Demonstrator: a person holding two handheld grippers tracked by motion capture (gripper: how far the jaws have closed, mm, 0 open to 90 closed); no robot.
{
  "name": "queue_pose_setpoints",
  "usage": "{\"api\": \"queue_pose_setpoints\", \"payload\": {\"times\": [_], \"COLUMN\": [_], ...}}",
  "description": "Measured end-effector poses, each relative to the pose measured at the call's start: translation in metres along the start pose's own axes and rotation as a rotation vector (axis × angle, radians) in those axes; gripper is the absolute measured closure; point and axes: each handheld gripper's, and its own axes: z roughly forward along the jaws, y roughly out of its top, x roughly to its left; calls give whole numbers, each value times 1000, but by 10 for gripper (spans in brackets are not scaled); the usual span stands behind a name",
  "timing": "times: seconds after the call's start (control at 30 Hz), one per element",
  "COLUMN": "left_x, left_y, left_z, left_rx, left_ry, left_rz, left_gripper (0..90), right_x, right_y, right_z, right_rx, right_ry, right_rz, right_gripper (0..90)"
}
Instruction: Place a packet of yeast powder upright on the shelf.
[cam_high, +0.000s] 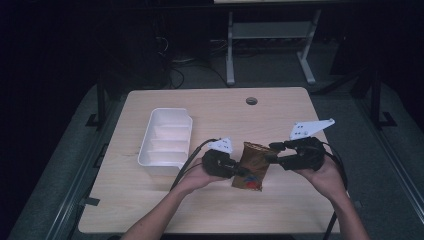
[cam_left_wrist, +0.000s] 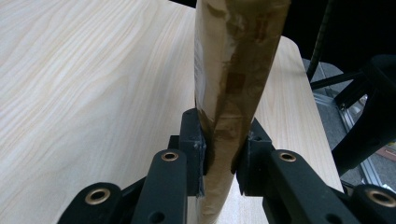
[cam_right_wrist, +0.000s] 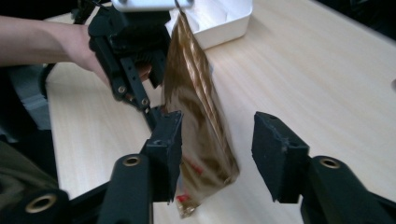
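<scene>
A brown foil snack bag (cam_high: 251, 165) with a red mark near its bottom is held off the wooden table (cam_high: 210, 107), just right of centre. My left gripper (cam_high: 239, 170) is shut on its left edge. In the left gripper view both pads pinch the bag (cam_left_wrist: 233, 70), which rises upright out of my left gripper (cam_left_wrist: 224, 140). My right gripper (cam_high: 272, 152) stands open at the bag's right side. In the right gripper view the bag (cam_right_wrist: 196, 107) hangs between the spread jaws of my right gripper (cam_right_wrist: 223, 140), close to the left one and well apart from the right one. The left gripper (cam_right_wrist: 140, 88) grips it from behind.
A white divided tray (cam_high: 165, 145) sits on the left half of the table, its corner (cam_right_wrist: 224, 23) just beyond the bag. A round cable hole (cam_high: 251, 101) lies near the far edge. A metal frame (cam_high: 270, 40) stands on the floor behind the table.
</scene>
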Motion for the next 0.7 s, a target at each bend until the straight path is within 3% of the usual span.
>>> {"api": "queue_pose_setpoints", "payload": {"times": [0.13,0.4,0.47,0.7], "left_x": [2,1,0,3], "left_y": [-3,-4,-4,-7], "left_z": [-2,-3,-3,-6], "left_rx": [-10,-17,-16,-16], "left_ry": [-6,-12,-11,9], "left_rz": [-13,-12,-13,-32], "left_gripper": [755,755,755,748], "right_x": [-7,-10,-10,-6], "right_y": [-18,-32,-34,-31], "right_z": [13,40,48,53], "right_rx": [4,31,23,3], "right_ry": [35,72,113,117], "right_rz": [44,88,99,76], "right_gripper": [464,484,535,700]}}
